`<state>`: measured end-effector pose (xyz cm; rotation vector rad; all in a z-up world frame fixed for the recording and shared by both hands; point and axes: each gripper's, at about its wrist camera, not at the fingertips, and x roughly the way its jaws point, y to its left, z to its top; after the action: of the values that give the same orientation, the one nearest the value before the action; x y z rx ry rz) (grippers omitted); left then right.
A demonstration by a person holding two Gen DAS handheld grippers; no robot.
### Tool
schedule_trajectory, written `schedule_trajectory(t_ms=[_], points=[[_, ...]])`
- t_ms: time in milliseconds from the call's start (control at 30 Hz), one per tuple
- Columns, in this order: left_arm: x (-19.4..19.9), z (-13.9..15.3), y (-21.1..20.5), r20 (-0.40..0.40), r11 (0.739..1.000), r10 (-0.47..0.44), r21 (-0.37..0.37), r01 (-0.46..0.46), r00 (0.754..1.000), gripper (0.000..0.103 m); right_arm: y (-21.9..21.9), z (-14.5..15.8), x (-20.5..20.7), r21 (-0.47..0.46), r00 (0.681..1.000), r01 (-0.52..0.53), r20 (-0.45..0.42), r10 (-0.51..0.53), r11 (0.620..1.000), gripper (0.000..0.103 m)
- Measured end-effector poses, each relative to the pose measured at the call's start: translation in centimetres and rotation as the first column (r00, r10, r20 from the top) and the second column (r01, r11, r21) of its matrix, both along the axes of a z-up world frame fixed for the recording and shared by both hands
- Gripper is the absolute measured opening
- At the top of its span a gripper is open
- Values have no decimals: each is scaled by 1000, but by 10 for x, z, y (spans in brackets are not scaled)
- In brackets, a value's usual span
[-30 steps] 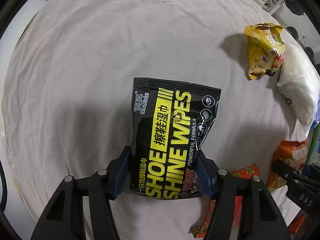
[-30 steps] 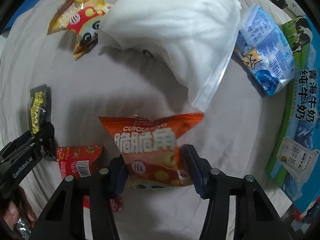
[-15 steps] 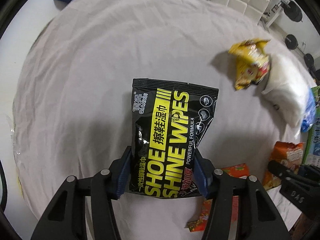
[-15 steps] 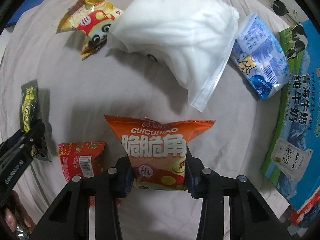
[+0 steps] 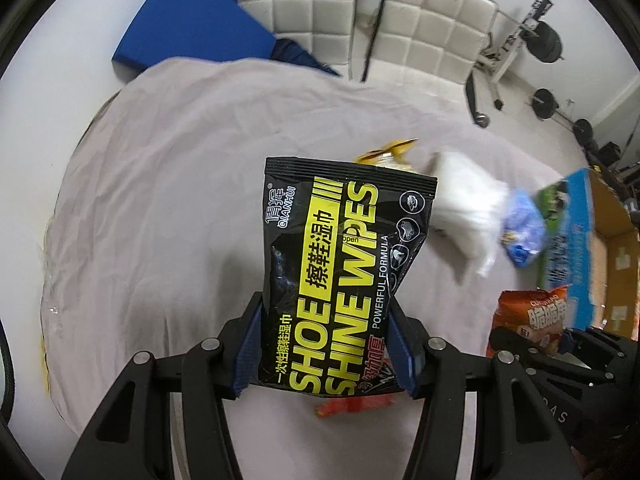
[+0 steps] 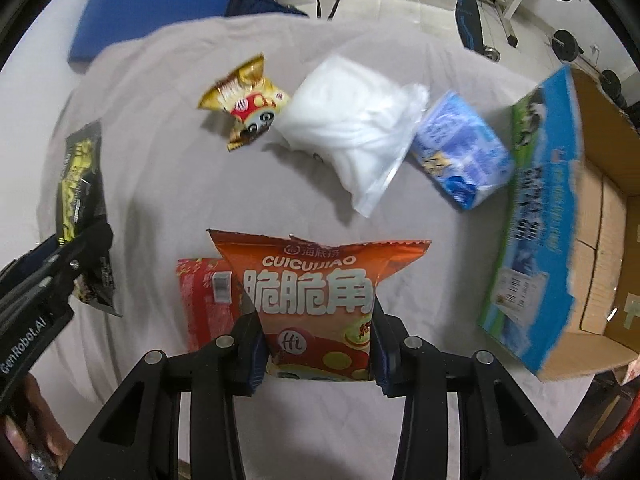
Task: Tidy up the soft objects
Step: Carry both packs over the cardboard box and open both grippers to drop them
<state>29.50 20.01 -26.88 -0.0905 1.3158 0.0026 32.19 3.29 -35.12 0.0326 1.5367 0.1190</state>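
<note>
Left tool (image 5: 326, 350) clamps wipes pack (image 5: 340, 268); right tool (image 6: 318, 344) clamps snack bag (image 6: 316, 300).

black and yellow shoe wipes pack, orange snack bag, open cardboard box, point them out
black and yellow shoe wipes pack (image 5: 336, 280), left wrist view, yellow lettering.
orange snack bag (image 6: 316, 288), right wrist view, white characters.
open cardboard box (image 6: 532, 248), right wrist view, printed blue flap.

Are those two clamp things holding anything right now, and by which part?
Yes. The left hand-held gripper pinches the black shoe wipes pack by its lower sides. The right hand-held gripper pinches the orange snack bag by its lower sides.
</note>
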Motion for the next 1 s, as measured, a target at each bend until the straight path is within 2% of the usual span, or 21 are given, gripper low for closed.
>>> schedule_trajectory(t_ms=[100, 300, 433, 567, 733, 833, 1000], points=[[-5, 18, -20, 25, 999, -26, -20, 27, 999, 53, -20, 26, -10, 28, 1000, 13, 27, -14, 1000, 44], [-13, 61, -70, 81, 995, -69, -67, 75, 994, 53, -92, 85, -35, 84, 994, 55, 85, -62, 995, 44], [-11, 86, -121, 108, 985, -115, -114, 127, 987, 53, -147, 116, -49, 110, 988, 97, 110, -109, 989, 44], [-3, 97, -179, 111, 968, -178, -158, 194, 978, 53, -207, 136, -59, 111, 979, 142, 130, -156, 984, 44], [18, 94, -257, 85, 940, -251, -216, 264, 964, 53, -290, 143, -62, 66, 962, 218, 152, -225, 974, 44], [28, 82, -300, 52, 927, -286, -239, 290, 957, 53, -342, 130, -55, 52, 952, 269, 137, -274, 962, 44], [61, 42, -359, -48, 914, -310, -290, 284, 949, 53, -406, 91, -33, 36, 945, 311, 99, -313, 950, 44]])
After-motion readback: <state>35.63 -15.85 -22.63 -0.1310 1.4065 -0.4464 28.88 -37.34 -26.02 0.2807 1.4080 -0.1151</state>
